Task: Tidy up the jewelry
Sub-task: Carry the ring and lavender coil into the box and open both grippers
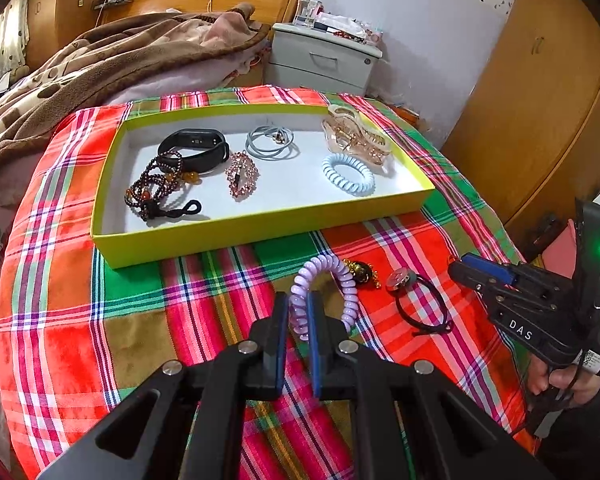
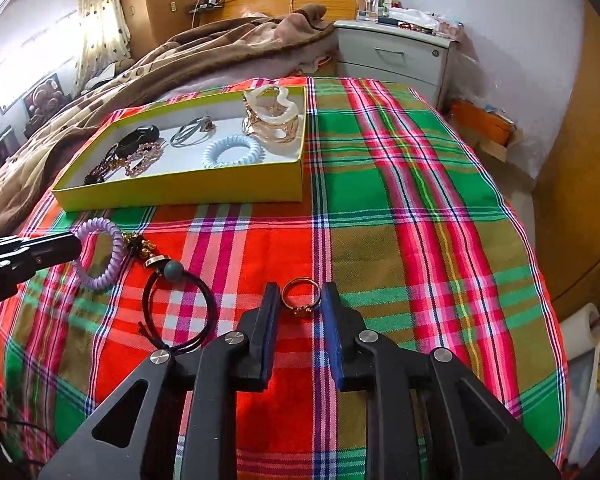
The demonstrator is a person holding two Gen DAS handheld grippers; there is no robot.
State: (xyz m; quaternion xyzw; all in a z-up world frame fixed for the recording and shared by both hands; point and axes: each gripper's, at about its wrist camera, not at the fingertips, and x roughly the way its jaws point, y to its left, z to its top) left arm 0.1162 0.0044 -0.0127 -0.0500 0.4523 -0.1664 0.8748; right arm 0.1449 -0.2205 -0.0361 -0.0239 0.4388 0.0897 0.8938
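My left gripper is shut on a purple spiral hair tie, holding its near side; it also shows in the right wrist view. My right gripper is open around a gold ring that lies on the plaid cloth between the fingertips. The yellow tray holds a black fitness band, a dark bead necklace, a pink brooch, a grey cord loop, a clear hair claw and a blue spiral tie.
A black cord bracelet with a grey bead and a gold-black charm lie on the plaid cloth. A bed with a brown blanket is behind the tray, a grey nightstand at the back.
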